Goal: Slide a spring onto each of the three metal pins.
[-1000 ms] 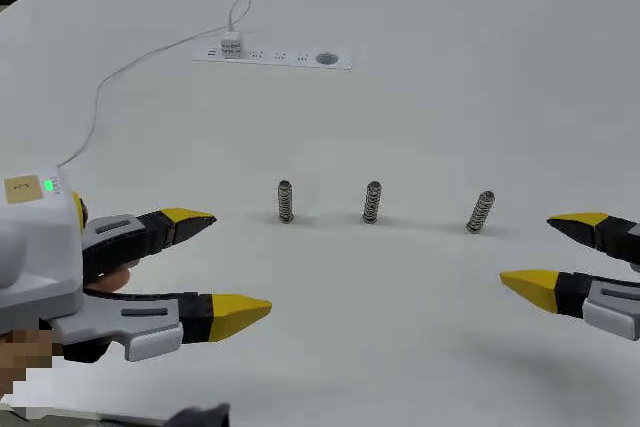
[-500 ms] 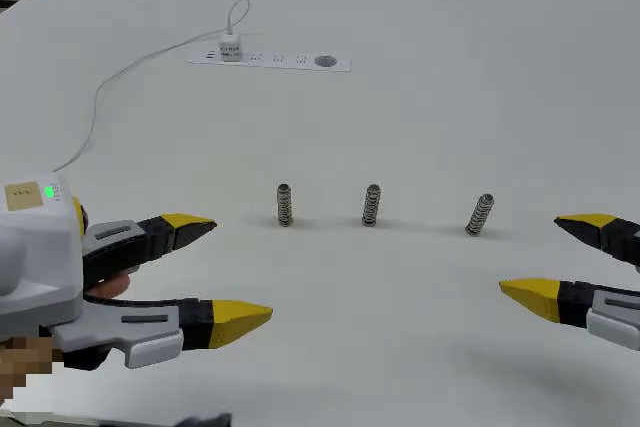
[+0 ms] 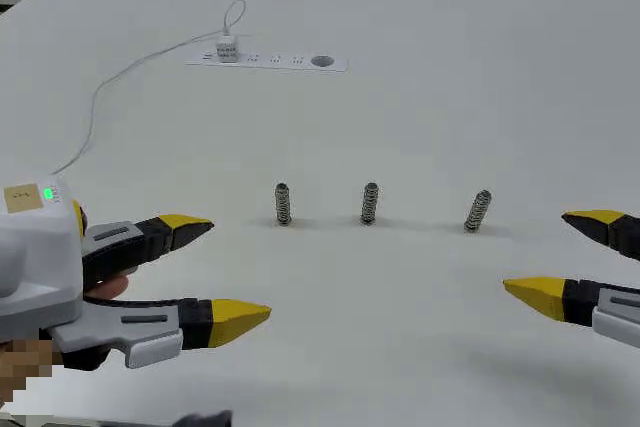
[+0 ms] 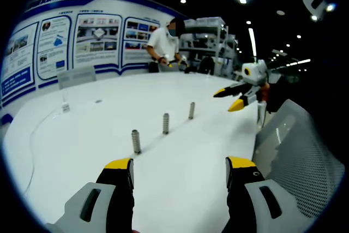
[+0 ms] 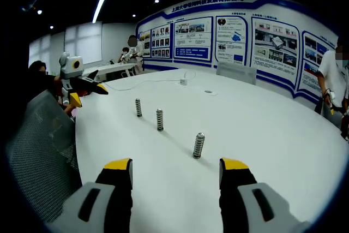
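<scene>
Springs stand in a row; left gripper and right gripper gape wide, empty.

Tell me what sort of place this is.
Probably a company showroom or meeting room used as a workbench. There is a large white conference table with a power strip on it, blue-trimmed display boards line the wall, and a mesh office chair stands at the table's edge.
</scene>
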A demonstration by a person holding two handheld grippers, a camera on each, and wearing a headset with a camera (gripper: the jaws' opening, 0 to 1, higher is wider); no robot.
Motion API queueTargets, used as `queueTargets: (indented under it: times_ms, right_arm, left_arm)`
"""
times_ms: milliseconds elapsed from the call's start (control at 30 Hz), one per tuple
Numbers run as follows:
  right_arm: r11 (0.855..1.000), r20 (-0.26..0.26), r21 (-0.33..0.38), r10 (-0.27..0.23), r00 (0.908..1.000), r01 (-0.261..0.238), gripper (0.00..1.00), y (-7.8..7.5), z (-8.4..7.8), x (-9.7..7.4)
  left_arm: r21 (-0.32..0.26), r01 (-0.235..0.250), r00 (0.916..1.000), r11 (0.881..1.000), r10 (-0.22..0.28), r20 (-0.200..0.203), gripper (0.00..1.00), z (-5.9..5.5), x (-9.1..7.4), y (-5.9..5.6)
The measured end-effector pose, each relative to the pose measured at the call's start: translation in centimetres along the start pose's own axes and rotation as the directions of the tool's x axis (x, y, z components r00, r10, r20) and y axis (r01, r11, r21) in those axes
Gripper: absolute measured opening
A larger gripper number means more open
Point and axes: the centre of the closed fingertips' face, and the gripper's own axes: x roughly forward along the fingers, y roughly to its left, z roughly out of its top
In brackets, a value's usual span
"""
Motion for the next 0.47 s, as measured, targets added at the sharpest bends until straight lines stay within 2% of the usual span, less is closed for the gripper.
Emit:
queueTargets:
  times_ms: [467]
  right_arm:
    - [1.0, 0.009, 0.012, -0.01, 0.9999, 0.01, 0.66, 0.02, 0.06, -0.02]
  left_arm:
    - [0.0, -0.015, 0.9998, 1.0, 0.015, -0.014, 0.7, -0.25, -0.01, 0.29]
